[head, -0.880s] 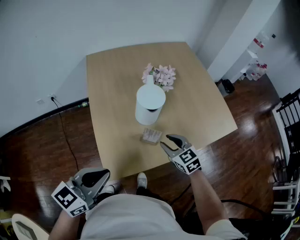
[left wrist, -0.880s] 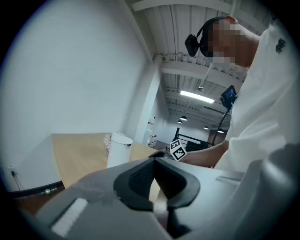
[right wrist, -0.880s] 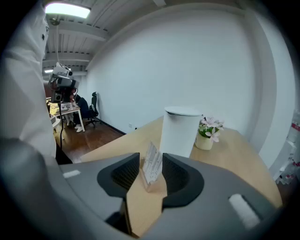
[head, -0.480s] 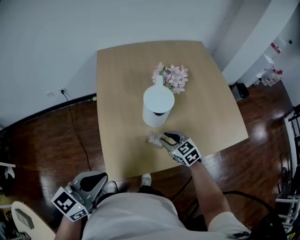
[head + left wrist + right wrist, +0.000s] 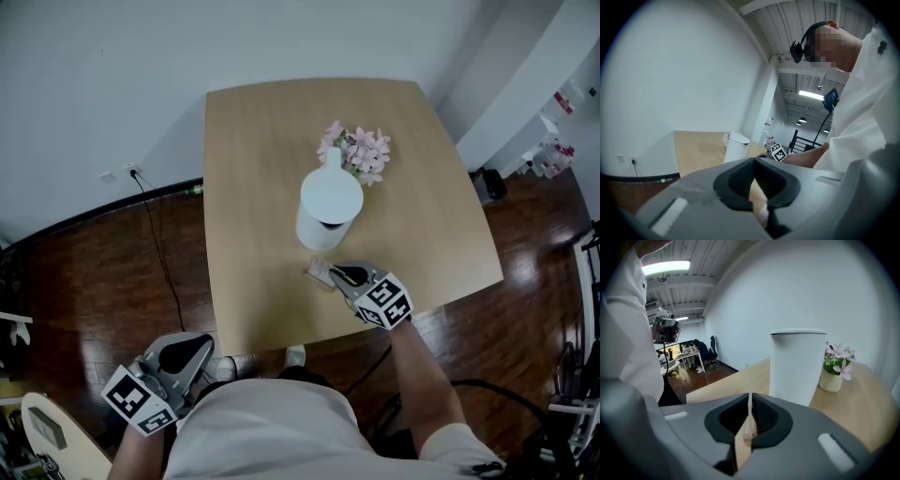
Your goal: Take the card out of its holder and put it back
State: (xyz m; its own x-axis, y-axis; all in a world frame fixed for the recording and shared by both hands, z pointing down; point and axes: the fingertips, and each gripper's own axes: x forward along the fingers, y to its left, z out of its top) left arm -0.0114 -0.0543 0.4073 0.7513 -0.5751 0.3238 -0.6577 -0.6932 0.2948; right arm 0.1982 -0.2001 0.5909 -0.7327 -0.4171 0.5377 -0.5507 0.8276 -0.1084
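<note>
Well, left gripper (image 5: 753, 164) hung low beside the person, jaws together on nothing; right gripper (image 5: 750, 414) was clamped on the card (image 5: 750, 380), upright edge-on between its pads. A crooked pull risked dragging the holder (image 5: 319, 273) at its tips along, I'd say

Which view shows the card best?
The right gripper view: the card stands edge-on, pinched between the right gripper's shut jaws. The head view shows only a pale sliver at that gripper's tip; the left gripper view does not show it.
</note>
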